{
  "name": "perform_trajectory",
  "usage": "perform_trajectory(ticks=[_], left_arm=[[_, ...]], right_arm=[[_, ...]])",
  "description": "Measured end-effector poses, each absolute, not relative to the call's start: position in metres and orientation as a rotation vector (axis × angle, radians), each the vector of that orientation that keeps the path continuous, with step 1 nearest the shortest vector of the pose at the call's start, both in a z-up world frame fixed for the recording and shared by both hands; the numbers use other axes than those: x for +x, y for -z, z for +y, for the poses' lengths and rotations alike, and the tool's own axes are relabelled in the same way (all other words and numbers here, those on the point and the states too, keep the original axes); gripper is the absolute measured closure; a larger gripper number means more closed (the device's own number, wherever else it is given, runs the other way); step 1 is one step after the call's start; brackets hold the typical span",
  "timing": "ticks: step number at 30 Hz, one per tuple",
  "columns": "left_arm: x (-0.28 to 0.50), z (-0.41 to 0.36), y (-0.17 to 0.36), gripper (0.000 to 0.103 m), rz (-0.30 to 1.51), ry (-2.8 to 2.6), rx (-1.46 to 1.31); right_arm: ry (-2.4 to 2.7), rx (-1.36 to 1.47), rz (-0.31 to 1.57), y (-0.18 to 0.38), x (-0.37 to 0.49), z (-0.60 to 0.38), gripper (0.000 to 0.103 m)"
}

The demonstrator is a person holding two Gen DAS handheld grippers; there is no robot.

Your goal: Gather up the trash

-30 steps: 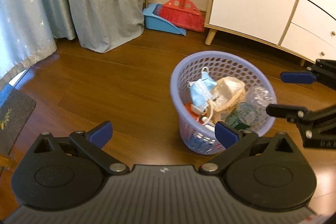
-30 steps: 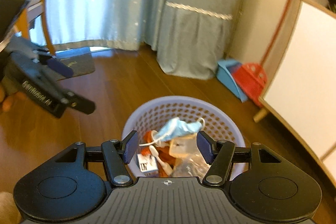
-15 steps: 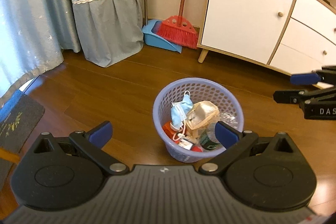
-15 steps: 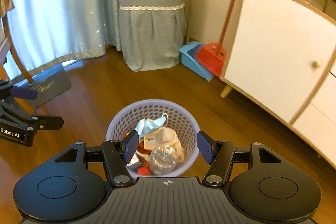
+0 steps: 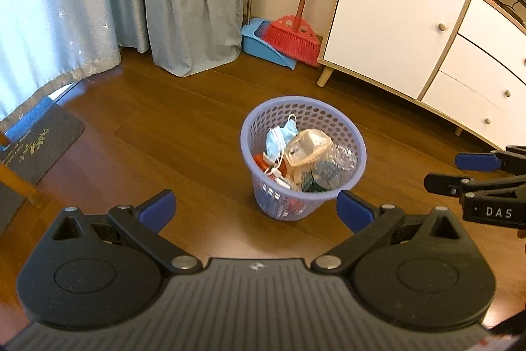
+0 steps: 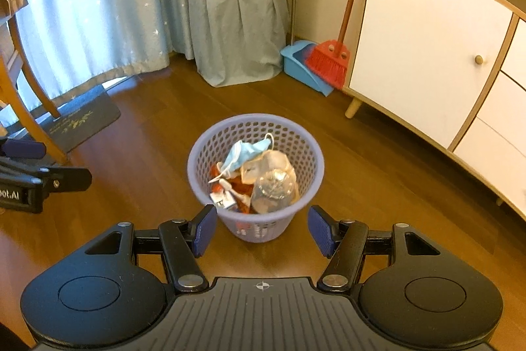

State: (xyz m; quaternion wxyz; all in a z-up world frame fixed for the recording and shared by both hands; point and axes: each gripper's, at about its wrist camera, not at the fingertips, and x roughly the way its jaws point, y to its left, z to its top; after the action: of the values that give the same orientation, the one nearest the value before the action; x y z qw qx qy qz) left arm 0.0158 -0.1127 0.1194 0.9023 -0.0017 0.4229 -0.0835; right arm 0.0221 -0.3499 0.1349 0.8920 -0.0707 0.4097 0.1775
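Observation:
A lilac perforated waste basket point(image 5: 297, 111) point(image 6: 282, 130) stands on the wooden floor, filled with trash: a blue face mask point(image 5: 279, 137) point(image 6: 245, 153), a crumpled clear plastic bottle point(image 5: 342, 155) point(image 6: 273, 189), a tan wrapper point(image 5: 305, 143) and red scraps. My left gripper point(image 5: 254, 209) is open and holds nothing, high above and short of the basket. My right gripper point(image 6: 263, 229) is also open with nothing between its fingers, raised over the basket's near side. The right gripper point(image 5: 460, 171) shows at the right edge of the left wrist view.
A white cabinet point(image 5: 411, 22) point(image 6: 427, 38) on wooden legs lines the right wall. A red broom point(image 5: 292, 35) point(image 6: 328, 61) and blue dustpan point(image 5: 259, 41) point(image 6: 299, 61) lean in the corner beside grey curtains point(image 6: 236, 22). A dark mat point(image 5: 36, 143) point(image 6: 82, 117) and a chair leg point(image 6: 29, 107) lie left.
Both grippers have risen and drawn back from the basket, which now looks smaller and farther below. Both stay open with nothing in them.

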Motion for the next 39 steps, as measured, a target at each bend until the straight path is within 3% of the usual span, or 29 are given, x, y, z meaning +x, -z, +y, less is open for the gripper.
perform_trajectory(ticks=[13,39], left_arm=[[-0.023,-0.095,-0.105,0.001,0.9,0.111,-0.037],[-0.071,-0.078,-0.085,0.001,0.956,0.03,-0.037]], right_arm=[[-0.354,-0.055,0.939,-0.112,-0.009,-0.355,0.044],[-0.383,-0.145,0.979,-0.099,-0.053,-0.321,0.044]])
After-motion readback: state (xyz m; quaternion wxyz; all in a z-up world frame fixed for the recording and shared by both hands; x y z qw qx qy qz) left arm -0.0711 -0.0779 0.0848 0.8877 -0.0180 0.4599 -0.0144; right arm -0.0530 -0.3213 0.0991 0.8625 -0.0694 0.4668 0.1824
